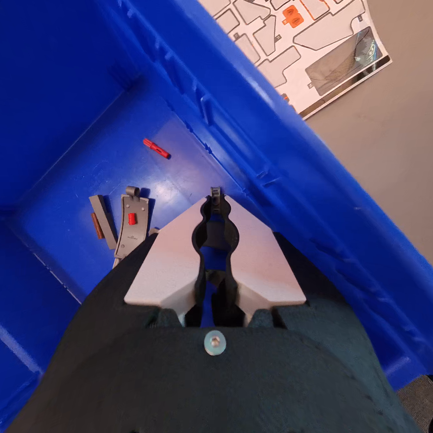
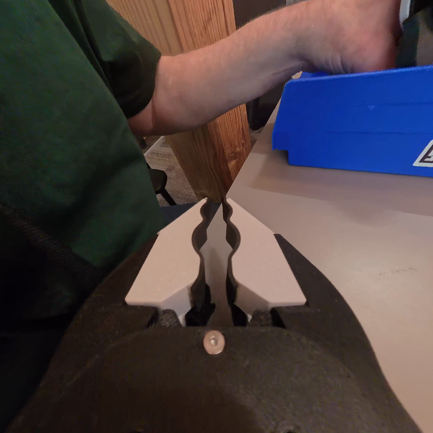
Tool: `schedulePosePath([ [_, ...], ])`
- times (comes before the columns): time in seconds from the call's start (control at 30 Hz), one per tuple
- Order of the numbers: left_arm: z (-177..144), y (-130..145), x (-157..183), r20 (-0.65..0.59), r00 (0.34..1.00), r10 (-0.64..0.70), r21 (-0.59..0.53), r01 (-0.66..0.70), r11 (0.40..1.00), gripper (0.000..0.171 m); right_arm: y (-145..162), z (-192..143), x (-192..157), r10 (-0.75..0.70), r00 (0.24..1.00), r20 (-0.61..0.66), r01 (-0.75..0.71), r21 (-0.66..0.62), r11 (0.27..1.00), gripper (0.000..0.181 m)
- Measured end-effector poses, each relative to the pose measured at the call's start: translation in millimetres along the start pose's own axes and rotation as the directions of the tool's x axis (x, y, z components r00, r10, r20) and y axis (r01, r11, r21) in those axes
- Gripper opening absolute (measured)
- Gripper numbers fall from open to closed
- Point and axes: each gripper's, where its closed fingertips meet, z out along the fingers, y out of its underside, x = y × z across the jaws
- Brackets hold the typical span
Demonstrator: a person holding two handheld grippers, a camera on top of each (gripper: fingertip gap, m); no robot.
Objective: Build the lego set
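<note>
My left gripper (image 1: 215, 199) is inside the blue bin (image 1: 70, 93), shut on a small dark grey lego connector (image 1: 215, 192) that sticks out past its tips. On the bin floor lie a red pin (image 1: 156, 148), a curved grey panel (image 1: 132, 222) with a red stud on it, a grey bar (image 1: 103, 220) and a thin brown piece (image 1: 97, 226). My right gripper (image 2: 215, 200) hangs over the near edge of the grey table (image 2: 328, 234), empty, its jaws nearly together with a narrow gap at the tips. The blue bin also shows in the right wrist view (image 2: 351, 121).
A sticker sheet (image 1: 304, 46) lies on the table beyond the bin wall. A person's bare forearm (image 2: 234, 77) reaches into the bin. A green-shirted torso (image 2: 58, 140) fills the left. A wooden post (image 2: 206, 117) stands behind the table edge. Tip to tip, the grippers are about 25 cm apart. To the red pin (image 1: 156, 148): left tips about 6 cm, right tips about 30 cm. My left tips are roughly 9 cm from the grey bar (image 1: 103, 220).
</note>
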Motion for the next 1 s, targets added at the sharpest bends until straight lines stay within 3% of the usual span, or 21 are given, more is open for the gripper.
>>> schedulePosePath([
  [0.17, -22, -15, -13, 0.059, 0.996, -0.062, 0.112, 0.055, 0.992, 0.006, -9, -13, -2, -0.033, 0.998, -0.060, 0.034, 0.022, 0.999, 0.007],
  [0.37, -81, -50, -13, 0.159, 0.985, -0.066, 0.254, 0.024, 0.967, 0.006, -9, -37, -3, -0.087, 0.977, -0.197, 0.091, 0.011, 0.996, 0.009],
  [0.53, -127, -102, 28, 0.154, 0.988, 0.004, 0.396, -0.066, 0.916, 0.005, -12, -67, 0, -0.134, 0.921, -0.365, 0.141, -0.007, 0.990, 0.014],
  [0.67, -134, -149, 90, 0.025, 0.995, 0.094, 0.508, -0.094, 0.856, 0.005, -19, -108, 10, -0.121, 0.826, -0.551, 0.164, 0.029, 0.986, 0.021],
  [0.8, -115, -188, 152, -0.127, 0.975, 0.180, 0.578, -0.074, 0.812, 0.005, -20, -162, 17, -0.101, 0.668, -0.737, 0.192, 0.040, 0.981, 0.032],
  [0.93, -89, -216, 207, -0.326, 0.914, 0.241, 0.602, 0.004, 0.798, 0.005, -21, -216, 13, -0.088, 0.496, -0.864, 0.227, 0.032, 0.973, 0.040],
  [1.0, -78, -226, 231, -0.418, 0.870, 0.263, 0.597, 0.045, 0.801, 0.005, -18, -234, 8, -0.077, 0.455, -0.887, 0.229, 0.033, 0.973, 0.041],
])
